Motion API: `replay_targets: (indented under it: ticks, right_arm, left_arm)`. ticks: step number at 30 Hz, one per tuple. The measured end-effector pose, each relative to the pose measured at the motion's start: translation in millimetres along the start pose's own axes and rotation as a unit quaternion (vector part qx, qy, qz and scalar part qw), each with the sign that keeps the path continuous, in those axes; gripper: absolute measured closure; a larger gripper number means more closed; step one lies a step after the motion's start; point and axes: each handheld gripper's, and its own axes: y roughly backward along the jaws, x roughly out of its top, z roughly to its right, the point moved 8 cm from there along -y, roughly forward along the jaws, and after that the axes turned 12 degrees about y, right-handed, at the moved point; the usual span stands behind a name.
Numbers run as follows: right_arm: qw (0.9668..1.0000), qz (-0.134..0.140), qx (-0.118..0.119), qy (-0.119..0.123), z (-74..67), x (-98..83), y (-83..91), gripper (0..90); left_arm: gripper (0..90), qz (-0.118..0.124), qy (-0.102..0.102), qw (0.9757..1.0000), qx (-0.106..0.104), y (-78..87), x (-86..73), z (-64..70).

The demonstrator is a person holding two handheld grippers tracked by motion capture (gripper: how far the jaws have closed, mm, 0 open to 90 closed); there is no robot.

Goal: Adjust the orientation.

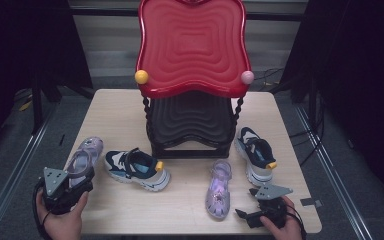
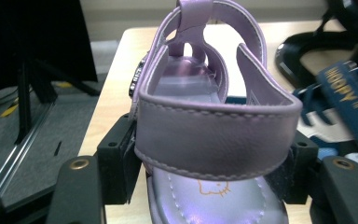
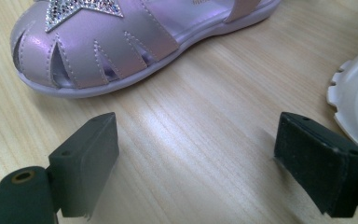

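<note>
Lilac leather fills the near-left corner of the table [image 1: 180, 210]: the left gripper [image 2: 209, 163] pinches the heel strap of a purple sandal [image 1: 82, 159] between its black pads. At the near-right edge the right gripper [image 3: 205, 163] hangs with fingers spread wide over bare wood, just beside the second purple sandal [image 1: 218, 189]. Farther back lie two navy sneakers [image 1: 137, 169], then a red-topped rack [image 1: 192, 45].

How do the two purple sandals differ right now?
The left purple sandal is clamped at its heel strap in the left gripper; the right purple sandal lies free on the table, outside the open right gripper. The left one's toe points away from the person, the right one's toward them. Both are shiny lilac children's sandals.
</note>
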Motion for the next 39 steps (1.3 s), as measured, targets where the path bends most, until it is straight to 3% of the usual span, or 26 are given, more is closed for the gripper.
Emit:
replay_targets:
  ticks: [15, 23, 35, 39]
  right_arm:
    - [1.0, 0.0, 0.0, 0.0, 0.0, 0.0, 0.0, 13.1]
    - [1.0, 0.0, 0.0, 0.001, 0.0, 0.0, 0.0, 13.0]
    - [1.0, 0.0, 0.0, 0.001, 0.0, 0.0, 0.0, 13.0]
    - [1.0, 0.0, 0.0, 0.001, 0.0, 0.0, 0.0, 13.0]
  left_arm:
    - [36.6, 0.029, -0.025, 0.9976, -0.057, 12.0, 23.9, 42.5]
    - [36.6, 0.044, -0.039, 0.9939, -0.094, 23.6, 33.1, 69.1]
    - [36.7, 0.047, -0.046, 0.9886, -0.135, 29.0, 31.0, 100.6]
    - [36.7, 0.048, -0.054, 0.9855, -0.153, 30.8, 29.9, 115.4]
